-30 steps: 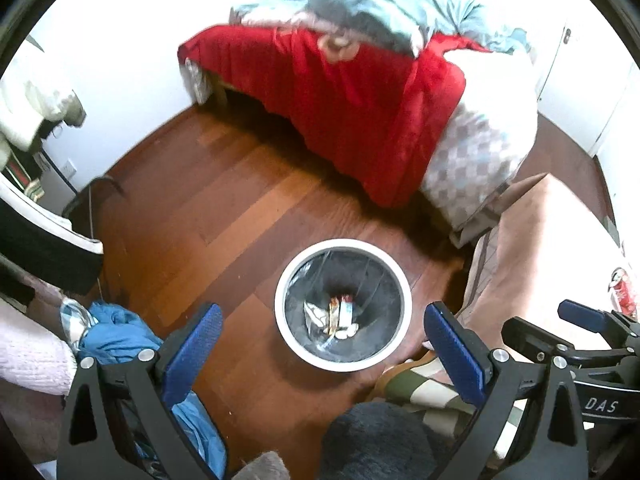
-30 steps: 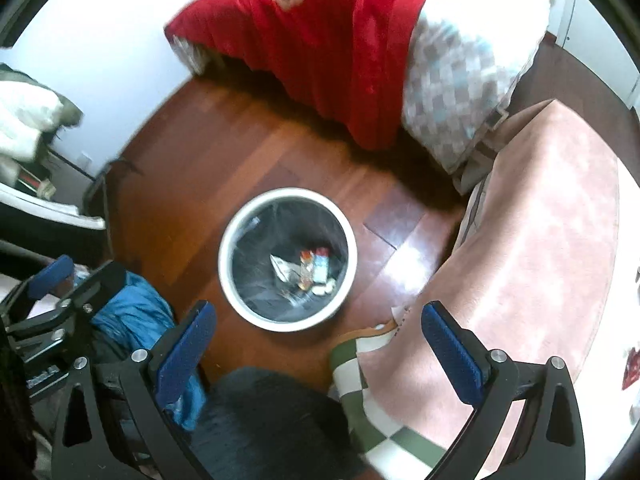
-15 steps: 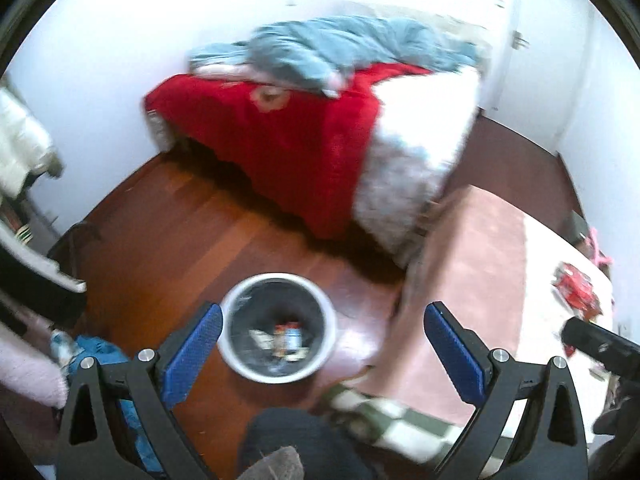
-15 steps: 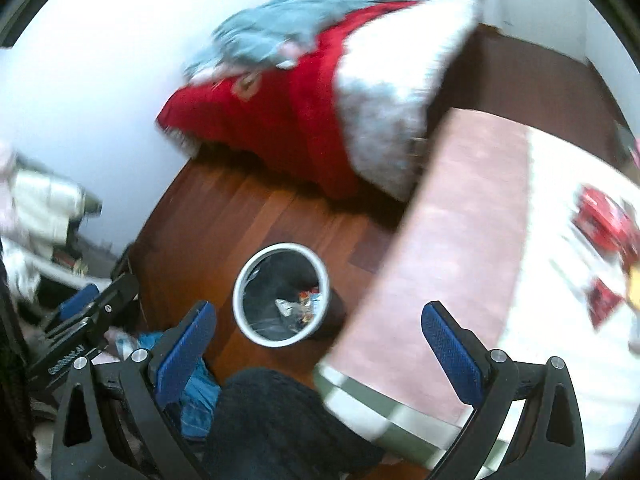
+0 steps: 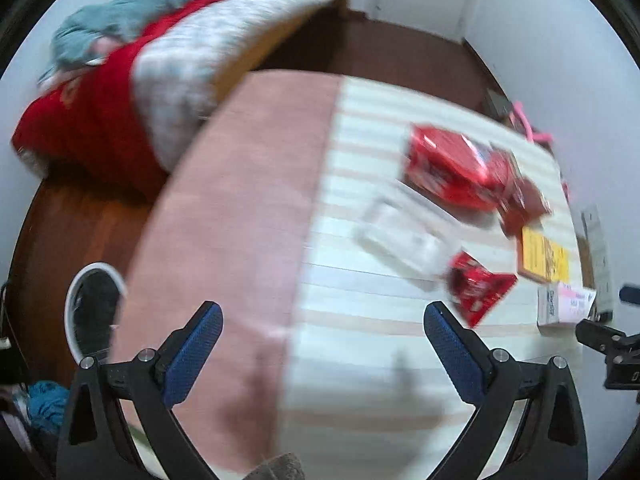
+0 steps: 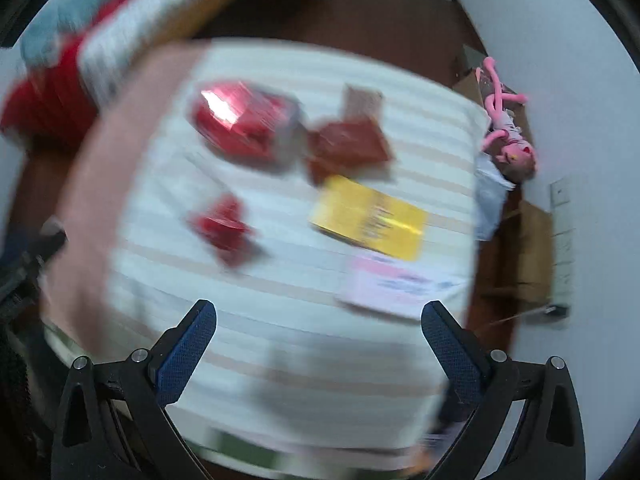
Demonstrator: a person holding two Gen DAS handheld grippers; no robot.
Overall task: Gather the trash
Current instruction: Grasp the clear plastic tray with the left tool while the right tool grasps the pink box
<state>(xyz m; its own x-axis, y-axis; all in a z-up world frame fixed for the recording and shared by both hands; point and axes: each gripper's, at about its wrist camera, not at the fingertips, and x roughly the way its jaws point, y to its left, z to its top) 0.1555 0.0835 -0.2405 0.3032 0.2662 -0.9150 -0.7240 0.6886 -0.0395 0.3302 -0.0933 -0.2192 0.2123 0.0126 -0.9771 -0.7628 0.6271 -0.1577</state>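
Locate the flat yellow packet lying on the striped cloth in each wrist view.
Left wrist: flat yellow packet at the right edge, beyond the right finger.
Right wrist: it lies centre-right, blurred.
Shared landmark: the small crumpled red wrapper, nearer the left gripper than the packet.

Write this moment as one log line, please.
left tool: open, empty | right tool: open, empty | red wrappers on striped cover | bin: floor, left

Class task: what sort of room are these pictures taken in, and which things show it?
Most likely a bedroom at home: a bed with a red blanket and blue bedding, a striped cloth-covered surface littered with wrappers, and a pink soft toy by the wall.
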